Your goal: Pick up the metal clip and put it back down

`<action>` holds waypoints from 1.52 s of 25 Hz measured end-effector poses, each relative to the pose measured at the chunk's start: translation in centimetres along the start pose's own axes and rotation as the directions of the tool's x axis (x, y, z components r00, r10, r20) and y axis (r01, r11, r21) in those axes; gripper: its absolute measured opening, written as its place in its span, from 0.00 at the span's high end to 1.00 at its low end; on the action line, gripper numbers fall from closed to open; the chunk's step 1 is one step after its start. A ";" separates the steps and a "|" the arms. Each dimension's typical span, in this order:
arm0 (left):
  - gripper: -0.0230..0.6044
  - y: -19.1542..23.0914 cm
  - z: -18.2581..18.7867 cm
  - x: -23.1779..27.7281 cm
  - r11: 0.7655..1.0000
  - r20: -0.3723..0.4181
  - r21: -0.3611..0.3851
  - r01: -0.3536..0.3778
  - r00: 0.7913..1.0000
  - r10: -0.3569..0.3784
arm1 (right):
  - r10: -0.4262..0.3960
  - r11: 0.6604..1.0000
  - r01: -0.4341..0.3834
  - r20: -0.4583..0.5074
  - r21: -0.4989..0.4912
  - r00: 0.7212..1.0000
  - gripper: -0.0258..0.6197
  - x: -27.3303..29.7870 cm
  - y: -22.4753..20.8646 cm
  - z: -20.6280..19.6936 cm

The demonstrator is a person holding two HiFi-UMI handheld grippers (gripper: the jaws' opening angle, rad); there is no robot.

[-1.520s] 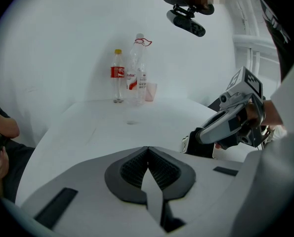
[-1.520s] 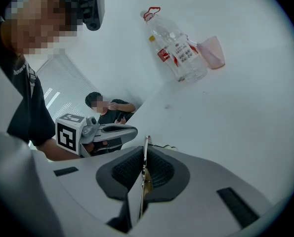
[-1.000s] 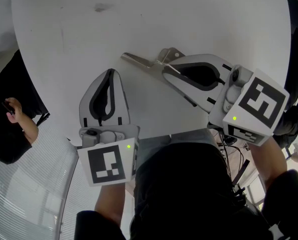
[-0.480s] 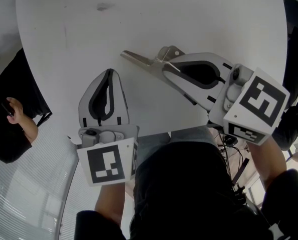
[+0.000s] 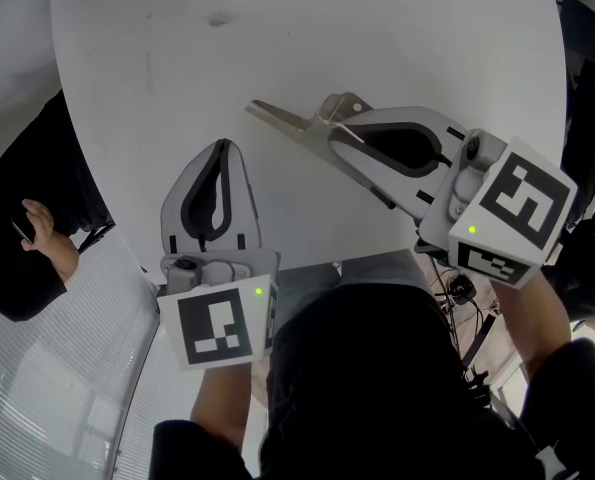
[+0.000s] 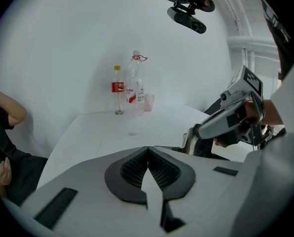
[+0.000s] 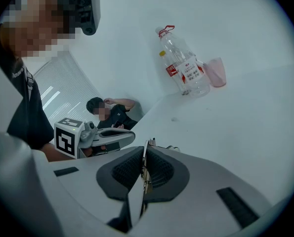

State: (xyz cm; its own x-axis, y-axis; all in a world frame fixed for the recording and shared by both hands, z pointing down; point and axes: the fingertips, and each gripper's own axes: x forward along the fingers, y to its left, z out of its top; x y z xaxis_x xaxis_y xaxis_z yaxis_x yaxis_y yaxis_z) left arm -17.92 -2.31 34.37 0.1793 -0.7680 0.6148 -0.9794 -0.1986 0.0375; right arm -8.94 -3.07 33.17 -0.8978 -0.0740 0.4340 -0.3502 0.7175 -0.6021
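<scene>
The metal clip [image 5: 282, 118] is a flat silvery strip with a bent loop end, out over the white round table [image 5: 377, 28]. My right gripper [image 5: 331, 136] is shut on its loop end. In the right gripper view the thin metal edge [image 7: 146, 168] stands pinched between the dark pads. Whether the clip's long end touches the table I cannot tell. My left gripper [image 5: 217, 146] is to the left of the clip, apart from it and shut with nothing in it [image 6: 147, 149]. From there the clip [image 6: 190, 141] shows at the right.
At the table's far side stand a clear bottle [image 7: 186, 65], a red-labelled bottle [image 6: 117, 89] and a pink cup [image 7: 216, 72]. A person in dark clothes [image 5: 27, 238] sits off the table's left edge. The table's near edge runs just under both grippers.
Both grippers and the clip keep their places. Only the head view has drifted slightly, and the seated person's hand has shifted a little.
</scene>
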 end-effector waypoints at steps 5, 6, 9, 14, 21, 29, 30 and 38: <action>0.93 0.2 -0.3 -0.2 1.000 -0.020 -0.012 -0.003 1.000 0.003 | -0.004 1.000 0.004 -0.005 0.010 1.000 0.91 0.0 -0.1 -0.1; 0.93 0.2 -0.4 -0.2 1.000 -0.024 -0.014 -0.004 1.000 0.004 | -0.004 1.000 0.004 -0.008 0.012 1.000 0.91 0.0 -0.1 -0.1; 0.93 0.3 -0.4 -0.4 1.000 -0.024 -0.008 -0.007 1.000 0.007 | -0.006 1.000 0.006 -0.007 0.016 1.000 0.91 0.0 -0.2 -0.1; 0.93 0.3 -0.4 -0.5 1.000 -0.022 -0.013 -0.006 1.000 0.006 | -0.008 1.000 0.008 -0.010 0.015 1.000 0.91 0.1 -0.1 0.1; 0.93 0.0 -0.6 -0.5 1.000 -0.025 -0.019 -0.011 1.000 0.010 | -0.001 1.000 0.001 -0.014 0.014 1.000 0.91 0.0 0.0 0.0; 0.93 -0.3 -1.2 -0.7 1.000 -0.036 -0.024 -0.016 0.999 0.015 | 0.010 1.000 -0.010 -0.011 0.023 1.000 0.91 0.0 0.0 0.0; 0.93 -0.3 -1.2 -0.7 1.000 -0.034 -0.023 -0.016 0.999 0.015 | 0.011 1.000 -0.011 -0.010 0.021 1.000 0.91 0.0 0.0 0.1; 0.93 -1.0 -1.0 -0.5 1.000 -0.031 -0.016 -0.007 0.999 0.007 | 0.017 1.000 -0.017 -0.006 0.014 1.000 0.91 -0.1 0.1 0.3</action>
State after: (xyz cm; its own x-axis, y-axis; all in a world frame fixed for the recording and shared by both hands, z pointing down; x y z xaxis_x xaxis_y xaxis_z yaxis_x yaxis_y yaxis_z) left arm -17.08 -1.10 34.83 0.1697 -0.7502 0.6391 -0.9820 -0.1830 0.0459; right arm -8.95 -3.17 32.83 -0.9019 -0.0578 0.4282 -0.3391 0.7087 -0.6187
